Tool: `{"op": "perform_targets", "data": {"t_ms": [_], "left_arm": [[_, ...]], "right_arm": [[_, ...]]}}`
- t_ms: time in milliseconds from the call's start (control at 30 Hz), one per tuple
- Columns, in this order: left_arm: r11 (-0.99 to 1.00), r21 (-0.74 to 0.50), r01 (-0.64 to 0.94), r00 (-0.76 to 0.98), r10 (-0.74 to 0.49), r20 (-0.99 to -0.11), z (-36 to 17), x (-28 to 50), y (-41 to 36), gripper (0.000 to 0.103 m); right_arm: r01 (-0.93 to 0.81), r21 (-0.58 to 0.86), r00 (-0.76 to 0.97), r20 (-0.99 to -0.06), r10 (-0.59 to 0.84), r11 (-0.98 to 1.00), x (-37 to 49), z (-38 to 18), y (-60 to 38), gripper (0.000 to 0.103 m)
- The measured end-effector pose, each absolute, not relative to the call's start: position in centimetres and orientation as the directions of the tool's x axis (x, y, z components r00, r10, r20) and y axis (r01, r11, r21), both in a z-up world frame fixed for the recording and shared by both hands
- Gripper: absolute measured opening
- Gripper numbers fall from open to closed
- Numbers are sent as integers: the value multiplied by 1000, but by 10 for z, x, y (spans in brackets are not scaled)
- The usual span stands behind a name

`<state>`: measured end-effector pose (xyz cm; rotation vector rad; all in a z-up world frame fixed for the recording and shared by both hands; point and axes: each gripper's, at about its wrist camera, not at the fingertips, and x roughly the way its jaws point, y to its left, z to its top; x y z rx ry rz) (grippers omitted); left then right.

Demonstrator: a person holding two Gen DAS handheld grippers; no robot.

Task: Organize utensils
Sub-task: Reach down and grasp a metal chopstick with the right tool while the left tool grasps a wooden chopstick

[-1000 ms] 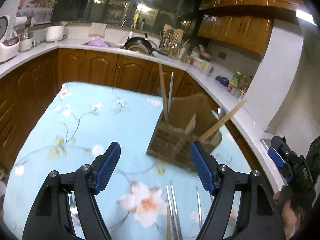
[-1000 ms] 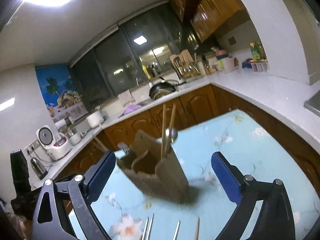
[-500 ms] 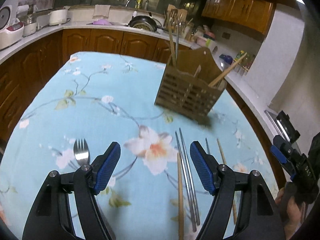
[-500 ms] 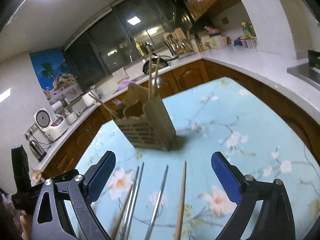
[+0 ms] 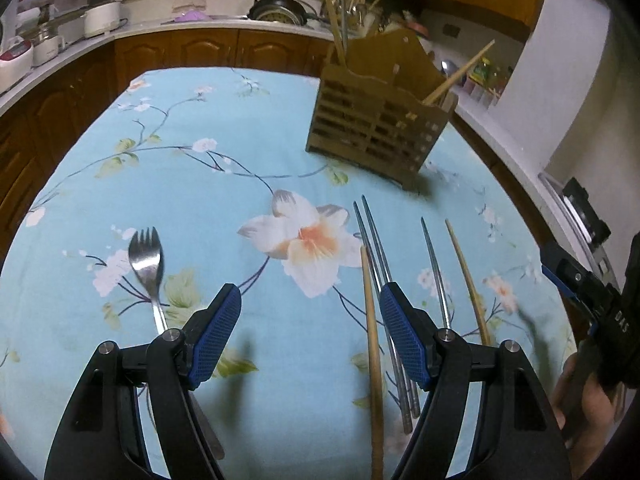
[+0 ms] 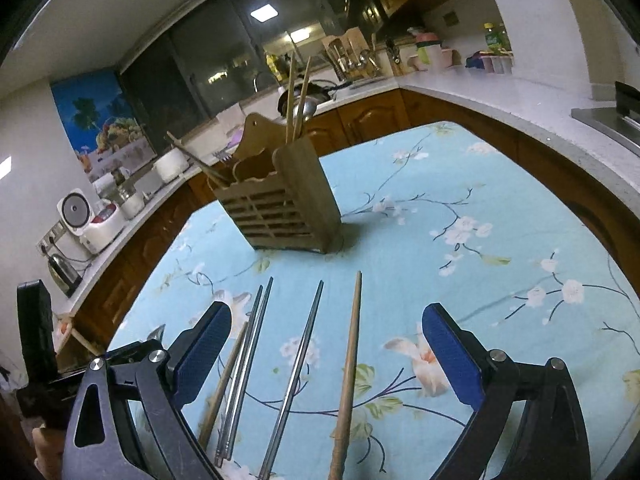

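A slatted wooden utensil holder (image 5: 380, 128) (image 6: 280, 204) stands on the blue floral tablecloth (image 5: 200, 184) and holds several chopsticks. Loose on the cloth lie a metal fork (image 5: 148, 264), a wooden chopstick (image 5: 370, 328) (image 6: 228, 376), a pair of metal chopsticks (image 5: 380, 260) (image 6: 248, 352), a single metal chopstick (image 5: 436, 272) (image 6: 298, 372) and another wooden chopstick (image 5: 466, 276) (image 6: 348, 368). My left gripper (image 5: 310, 334) is open and empty above the cloth between fork and chopsticks. My right gripper (image 6: 326, 352) is open and empty over the chopsticks; it also shows in the left wrist view (image 5: 588, 284).
Wooden cabinets (image 5: 208, 52) and a white counter (image 6: 500, 96) ring the table. On the counter stand a rice cooker (image 6: 84, 220), a kettle (image 6: 62, 274), a pan (image 5: 280, 8) and bottles (image 6: 492, 48). The left gripper's body (image 6: 36, 344) is at the left edge.
Both grippers have tilted down and lowered toward the table; the holder moved up in view and the fork and chopsticks now lie close in front of the open jaws.
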<state>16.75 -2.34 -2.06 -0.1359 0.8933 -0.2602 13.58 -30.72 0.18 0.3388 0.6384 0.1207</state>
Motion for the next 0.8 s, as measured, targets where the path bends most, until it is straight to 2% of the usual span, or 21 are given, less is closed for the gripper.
{"op": "perform_targets", "data": {"t_ms": [133, 200, 300, 367, 467, 600, 667, 800], "left_arm": [[959, -198, 201, 565, -278, -777, -27, 172, -36, 73], [959, -181, 218, 551, -274, -788, -31, 174, -43, 68], [954, -174, 244, 513, -279, -812, -40, 179, -52, 54], [951, -170, 258, 495, -281, -822, -44, 182, -57, 49], [947, -149, 283, 475, -274, -836, -50, 187, -66, 48], [943, -135, 304, 443, -266, -856, -60, 195, -76, 35], [942, -117, 313, 455, -257, -853, -61, 196, -79, 35], [941, -90, 326, 465, -243, -851, -61, 202, -85, 35]], "right_arm": [[-11, 330, 783, -584, 213, 944, 142, -3, -301, 94], [-16, 322, 773, -596, 216, 947, 146, -6, -298, 87], [-25, 318, 749, -622, 229, 948, 154, -11, -293, 72], [-28, 317, 734, -637, 235, 948, 160, -15, -289, 59], [-36, 326, 715, -652, 253, 945, 167, -21, -286, 50], [-41, 325, 689, -676, 263, 945, 178, -29, -281, 42], [-41, 319, 675, -690, 261, 947, 184, -34, -279, 36], [-41, 311, 649, -714, 262, 949, 196, -43, -274, 33]]}}
